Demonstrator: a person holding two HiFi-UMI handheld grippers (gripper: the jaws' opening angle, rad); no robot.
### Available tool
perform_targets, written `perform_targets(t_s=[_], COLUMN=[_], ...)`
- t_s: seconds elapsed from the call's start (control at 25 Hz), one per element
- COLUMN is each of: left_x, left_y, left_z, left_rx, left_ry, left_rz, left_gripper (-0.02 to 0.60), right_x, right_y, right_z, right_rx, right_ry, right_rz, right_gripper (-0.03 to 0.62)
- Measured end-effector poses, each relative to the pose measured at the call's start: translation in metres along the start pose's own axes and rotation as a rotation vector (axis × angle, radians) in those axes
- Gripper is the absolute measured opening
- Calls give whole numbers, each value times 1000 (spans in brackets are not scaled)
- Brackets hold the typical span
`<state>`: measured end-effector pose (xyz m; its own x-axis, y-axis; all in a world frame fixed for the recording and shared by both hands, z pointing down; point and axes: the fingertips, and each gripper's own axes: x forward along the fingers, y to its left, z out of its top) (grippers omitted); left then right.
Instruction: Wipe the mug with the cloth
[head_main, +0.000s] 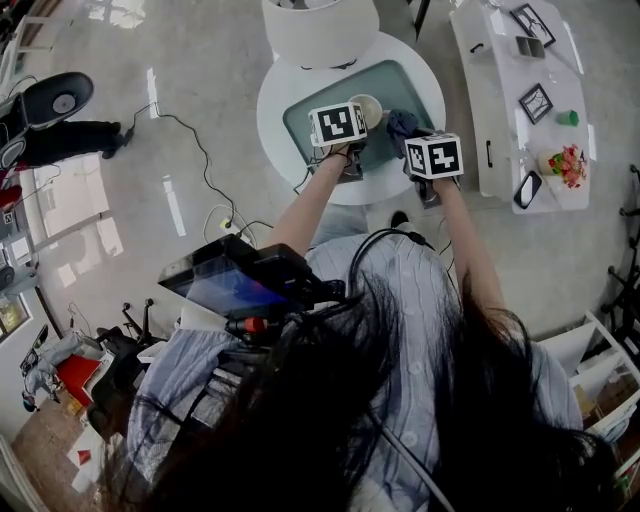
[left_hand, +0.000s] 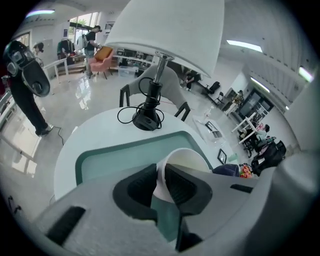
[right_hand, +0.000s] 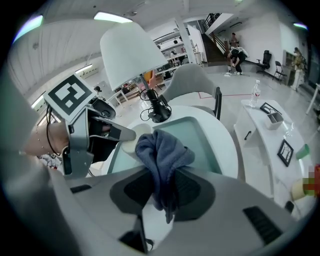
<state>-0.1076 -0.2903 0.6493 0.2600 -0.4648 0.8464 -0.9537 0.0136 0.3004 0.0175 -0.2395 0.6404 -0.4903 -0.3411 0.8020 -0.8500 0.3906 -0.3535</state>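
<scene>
Left gripper is clamped on the wall of the one white mug, over one teal tray on the round table. Right gripper pinches the one grey-blue cloth, bunched just beside the mug. One lamp stands behind.

Glossy pale floor (round white table)

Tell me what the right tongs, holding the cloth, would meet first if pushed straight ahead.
Probably the teal tray just beyond the cloth; the mug sits slightly left of that line, though depth is unclear.
</scene>
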Motion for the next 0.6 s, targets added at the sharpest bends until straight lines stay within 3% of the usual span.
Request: perform_targets(t_s=[0.2,0.36,0.6], left_x=[-4,-10,-8], left_y=[1,-1,-4], left_z=[-8,-20,-26], left_rx=[-171,-325,-588], left_ry=[-12,-23,-21], left_rz=[-14,-11,-44], left_gripper=[61,61,63], right_x=[1,5,9], right_y=[-5,0,13], right_z=[6,9,9], right_rx=[25,67,40], right_ry=[-2,-30,-27], right_rz=[-43,-33,-14], right_gripper=[98,98,98])
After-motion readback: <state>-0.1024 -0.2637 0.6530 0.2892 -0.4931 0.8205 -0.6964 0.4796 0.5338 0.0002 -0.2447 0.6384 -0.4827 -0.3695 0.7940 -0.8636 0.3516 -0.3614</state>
